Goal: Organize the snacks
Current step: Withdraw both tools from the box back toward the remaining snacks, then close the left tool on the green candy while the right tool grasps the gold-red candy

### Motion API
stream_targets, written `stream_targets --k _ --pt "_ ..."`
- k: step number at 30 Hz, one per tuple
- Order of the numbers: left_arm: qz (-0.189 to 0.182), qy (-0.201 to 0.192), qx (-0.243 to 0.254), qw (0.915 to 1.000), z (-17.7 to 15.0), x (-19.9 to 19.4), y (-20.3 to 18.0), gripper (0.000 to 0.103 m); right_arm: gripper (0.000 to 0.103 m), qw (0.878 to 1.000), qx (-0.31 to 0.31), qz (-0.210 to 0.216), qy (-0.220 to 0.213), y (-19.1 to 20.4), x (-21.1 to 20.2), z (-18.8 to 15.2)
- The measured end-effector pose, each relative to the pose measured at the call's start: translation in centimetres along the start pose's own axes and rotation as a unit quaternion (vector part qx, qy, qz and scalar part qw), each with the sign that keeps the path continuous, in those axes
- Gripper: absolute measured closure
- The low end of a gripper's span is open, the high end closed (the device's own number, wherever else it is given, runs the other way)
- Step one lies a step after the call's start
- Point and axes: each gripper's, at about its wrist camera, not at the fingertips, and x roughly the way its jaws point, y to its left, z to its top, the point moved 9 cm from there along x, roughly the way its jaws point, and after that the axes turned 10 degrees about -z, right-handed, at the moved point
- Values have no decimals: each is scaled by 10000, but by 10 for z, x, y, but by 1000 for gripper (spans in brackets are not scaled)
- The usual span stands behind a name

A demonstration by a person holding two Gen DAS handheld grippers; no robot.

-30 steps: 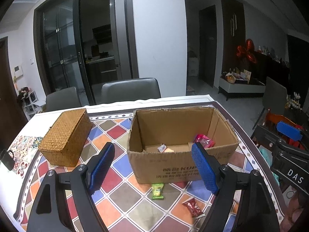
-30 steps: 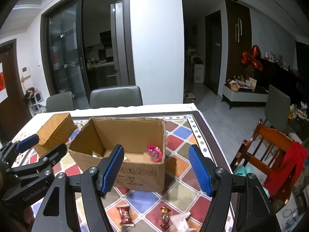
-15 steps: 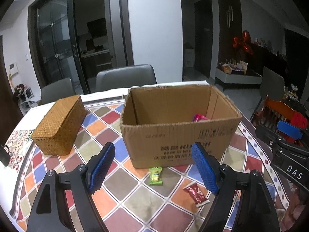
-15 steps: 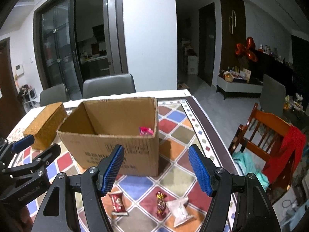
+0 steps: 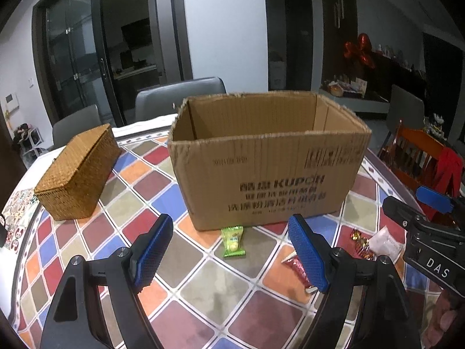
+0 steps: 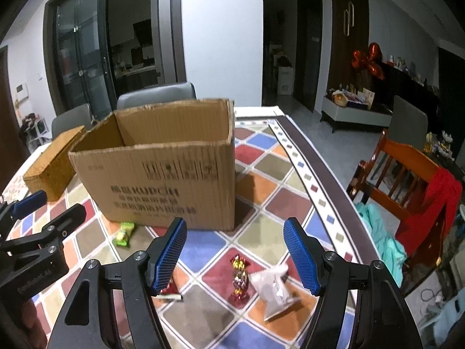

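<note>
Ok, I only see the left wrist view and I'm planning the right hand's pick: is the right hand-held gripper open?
Observer: Yes. The right hand-held gripper is open, with nothing between its pads.
Operator: What lies ahead of it?
Observer: A gold-and-red wrapped sweet, lying lengthwise and framed between its fingers.
Operator: And the white packet?
Observer: The white packet lies crumpled close beside the sweet, on its right.

Tiled table, cardboard box, wicker box (lid on), loose snacks
</note>
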Motion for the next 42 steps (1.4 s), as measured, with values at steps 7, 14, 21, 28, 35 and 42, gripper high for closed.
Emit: stream_targets --k 7,14,21,28,35,42 --pt "-85 62 1 9999 -12 12 1 22 33 9999 6 -72 153 2 8 -22" --pt "-172 140 15 9998 -25 24 2 24 33 9997 50 -139 206 3 12 -36" --pt "-149 83 24 9999 -30 34 7 29 33 9996 59 -208 205 9 15 -46" --pt "-182 167 -165 9996 -36 50 17 38 33 9992 20 -279 284 13 28 -55" --pt "-160 307 -119 9993 -44 68 19 38 39 9987 20 -288 416 16 42 -66" --pt "-128 372 -127 9991 -45 81 26 43 51 9982 -44 -303 516 21 50 -73"
